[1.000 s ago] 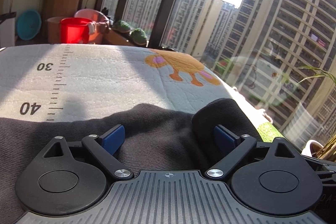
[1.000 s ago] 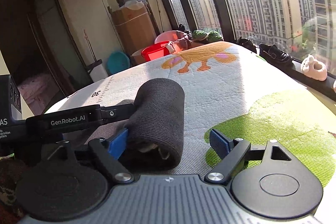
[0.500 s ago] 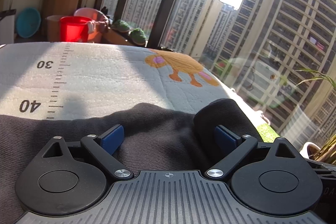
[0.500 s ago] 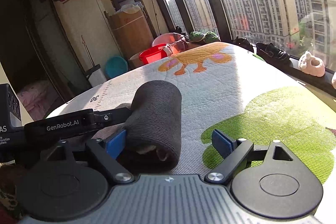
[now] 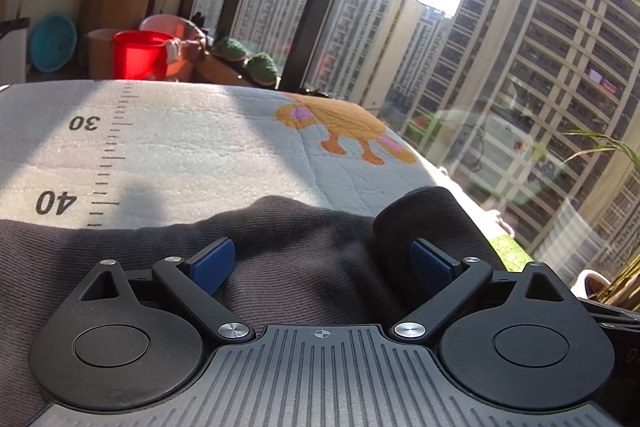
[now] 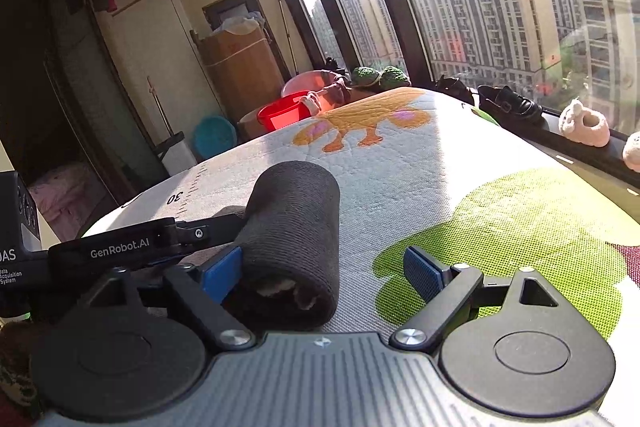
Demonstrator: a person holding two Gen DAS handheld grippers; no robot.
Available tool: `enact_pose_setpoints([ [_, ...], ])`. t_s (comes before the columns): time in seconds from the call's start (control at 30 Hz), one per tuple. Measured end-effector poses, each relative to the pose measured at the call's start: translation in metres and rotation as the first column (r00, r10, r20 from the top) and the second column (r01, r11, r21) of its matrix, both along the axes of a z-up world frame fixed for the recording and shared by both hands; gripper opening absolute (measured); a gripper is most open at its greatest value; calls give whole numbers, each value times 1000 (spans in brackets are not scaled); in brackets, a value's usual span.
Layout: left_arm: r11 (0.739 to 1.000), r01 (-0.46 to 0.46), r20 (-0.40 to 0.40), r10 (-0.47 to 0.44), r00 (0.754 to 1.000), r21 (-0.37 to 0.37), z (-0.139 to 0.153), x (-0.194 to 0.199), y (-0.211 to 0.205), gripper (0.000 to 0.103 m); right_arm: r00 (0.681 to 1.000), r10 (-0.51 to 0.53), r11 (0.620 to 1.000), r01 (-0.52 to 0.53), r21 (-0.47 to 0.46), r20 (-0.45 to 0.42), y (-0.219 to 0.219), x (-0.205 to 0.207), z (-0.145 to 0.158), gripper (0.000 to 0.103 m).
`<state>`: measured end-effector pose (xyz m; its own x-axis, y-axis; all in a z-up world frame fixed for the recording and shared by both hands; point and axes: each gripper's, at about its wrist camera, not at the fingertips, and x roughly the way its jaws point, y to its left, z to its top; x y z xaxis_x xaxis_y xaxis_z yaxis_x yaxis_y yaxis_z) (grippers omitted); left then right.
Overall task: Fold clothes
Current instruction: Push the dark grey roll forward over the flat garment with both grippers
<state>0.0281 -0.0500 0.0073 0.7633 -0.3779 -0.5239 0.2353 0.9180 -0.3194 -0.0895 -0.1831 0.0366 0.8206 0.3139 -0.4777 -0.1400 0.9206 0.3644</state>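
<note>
A dark grey knit garment lies on the printed play mat, with one end rolled into a tube. My left gripper is open low over the garment, its right blue pad against the rolled end. My right gripper is open at the tube's near end, its left pad touching the tube's side and its right pad clear over the mat. The left gripper's black body lies just left of the tube.
The mat bears a printed ruler, an orange animal and a green patch. Beyond its far edge stand a red bucket, a blue basin and a cardboard box. Shoes line the window sill at right.
Both grippers stay open in nearly the same place. The right wrist view has shifted slightly, with the tube a little nearer and more central.
</note>
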Motion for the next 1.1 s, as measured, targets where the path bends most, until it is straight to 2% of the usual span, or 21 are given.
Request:
enact_pose_setpoints([
  [0.07,1000,0,0,0,1000,-3,0,0,0,98,1000,20,1000,-20,1,-4,2,-1,3,87],
  [0.1,1000,0,0,0,1000,-4,0,0,1,98,1000,30,1000,-30,-5,-2,3,-2,5,82],
  [0.13,1000,0,0,0,1000,-5,0,0,1,98,999,37,999,-37,-12,3,4,-3,8,71],
  [0.17,1000,0,0,0,1000,-5,0,0,1,98,999,44,999,-44,-20,7,4,-4,11,67],
  [0.2,1000,0,0,0,1000,-4,0,0,1,98,999,45,999,-45,-19,15,4,-6,15,57],
  [0.27,1000,0,-1,0,1000,-1,0,0,1,98,999,38,999,-38,-2,33,1,-9,23,51],
  [0.4,1000,-1,-1,1,1000,3,1,0,1,98,998,10,998,-14,61,57,-11,-9,38,51],
  [0.57,1000,0,-3,0,1000,-5,1,-1,1,98,997,6,999,-10,52,75,-11,1,42,57],
  [0.7,1000,1,-4,-1,1000,-16,0,0,3,98,1000,9,996,-10,85,20,-9,23,23,57],
  [0.8,1000,0,-3,0,1000,-30,0,0,5,98,999,29,998,-26,62,-45,1,37,6,59],
  [0.93,996,-13,5,14,1000,-87,-1,-2,13,98,999,48,989,-50,-142,-16,26,32,-2,59],
  [1.03,989,-39,-3,39,999,-141,4,-2,18,98,992,119,949,-103,-298,35,53,18,2,57],
  [1.1,986,-17,8,19,1000,-168,9,-2,17,98,985,163,918,-134,-374,49,68,13,3,57],
])
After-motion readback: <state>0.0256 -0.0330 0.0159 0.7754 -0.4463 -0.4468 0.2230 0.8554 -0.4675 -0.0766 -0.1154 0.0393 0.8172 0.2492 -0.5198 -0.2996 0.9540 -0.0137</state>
